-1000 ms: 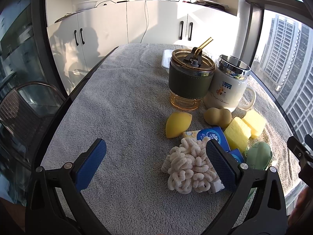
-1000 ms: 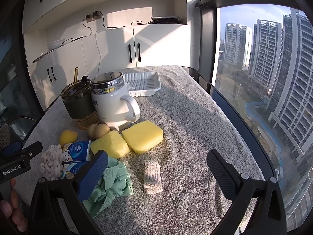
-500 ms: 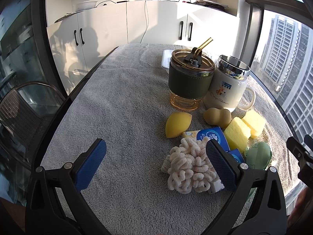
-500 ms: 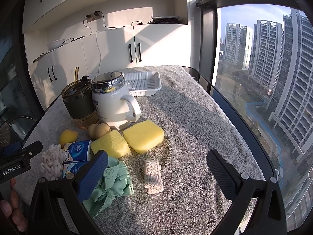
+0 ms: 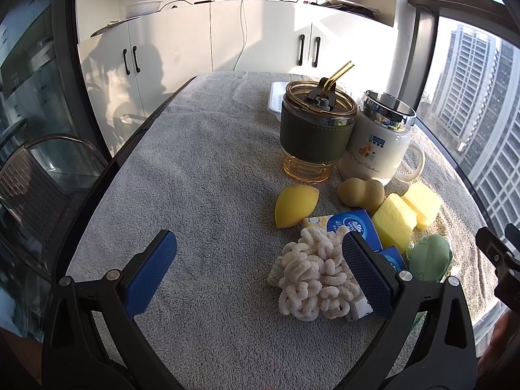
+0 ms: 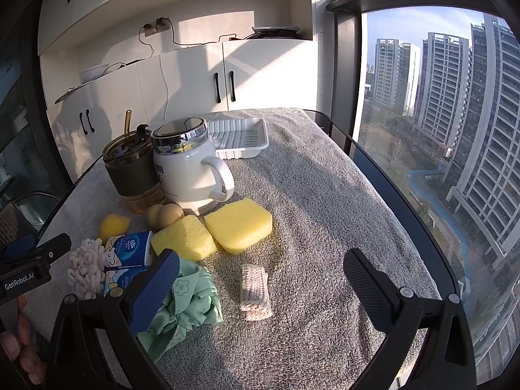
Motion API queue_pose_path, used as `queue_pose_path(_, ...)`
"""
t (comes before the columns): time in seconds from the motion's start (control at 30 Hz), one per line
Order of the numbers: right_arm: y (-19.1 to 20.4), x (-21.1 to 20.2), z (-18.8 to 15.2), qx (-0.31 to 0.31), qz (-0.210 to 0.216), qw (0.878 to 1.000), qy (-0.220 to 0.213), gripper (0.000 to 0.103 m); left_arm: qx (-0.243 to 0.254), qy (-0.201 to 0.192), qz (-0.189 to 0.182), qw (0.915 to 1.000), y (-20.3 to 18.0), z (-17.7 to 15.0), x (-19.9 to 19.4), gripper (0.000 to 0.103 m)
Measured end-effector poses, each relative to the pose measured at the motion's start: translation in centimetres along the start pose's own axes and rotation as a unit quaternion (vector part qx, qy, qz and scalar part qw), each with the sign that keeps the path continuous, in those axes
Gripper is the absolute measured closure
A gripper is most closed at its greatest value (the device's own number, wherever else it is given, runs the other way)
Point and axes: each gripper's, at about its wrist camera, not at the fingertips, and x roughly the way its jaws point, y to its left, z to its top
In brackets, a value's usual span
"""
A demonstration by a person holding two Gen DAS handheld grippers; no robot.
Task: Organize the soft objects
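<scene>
your right gripper [image 6: 260, 279] is spread wide and empty, with the folded knit cloth [image 6: 254, 287] between its pads, long axis pointing away from you. left gripper [image 5: 260, 269], also apart, sits beside the chenille scrubber [image 5: 313, 284].

I see both wrist views lit by strong, low, warm sunlight coming through the tall window [image 6: 422, 130] on my right. It washes the cabinets [image 5: 266, 42] at the back to near white and throws a person's soft shadow [image 5: 152, 65] onto their doors. On the grey towel [image 6: 308, 195] long shadows fall from the mugs, and the yellow sponges [image 6: 239, 224] glow brightly. The left side of each picture is dim. Fisheye distortion bends the table edge and window frame into curves, with black corners around the round picture. Focus is sharp in the middle and softer near the rim.
</scene>
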Motion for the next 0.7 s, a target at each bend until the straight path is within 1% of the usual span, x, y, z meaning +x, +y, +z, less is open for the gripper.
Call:
queue_pose_path(0.37,-0.2,0.2,-0.1,0.001,0.000,1.000,0.002,0.000,-0.006,0.004,-0.002,1.0000,0.3,-0.2,0.4,0.000)
queue_pose_path(0.47,-0.4,0.1,-0.1,0.002,0.007,1.000,0.003,0.000,-0.005,-0.002,-0.030,0.9995,0.5,-0.6,0.1,0.000)
queue_pose_path(0.63,-0.9,-1.8,-1.1,-0.009,0.050,0.999,-0.017,0.000,0.018,-0.020,-0.059,0.9979,1.1,-2.8,-0.4,0.000)
queue_pose_path(0.7,-0.8,-2.0,-1.8,-0.003,0.083,0.997,-0.011,0.000,0.033,-0.026,-0.066,0.9969,1.3,-3.8,-0.5,0.000)
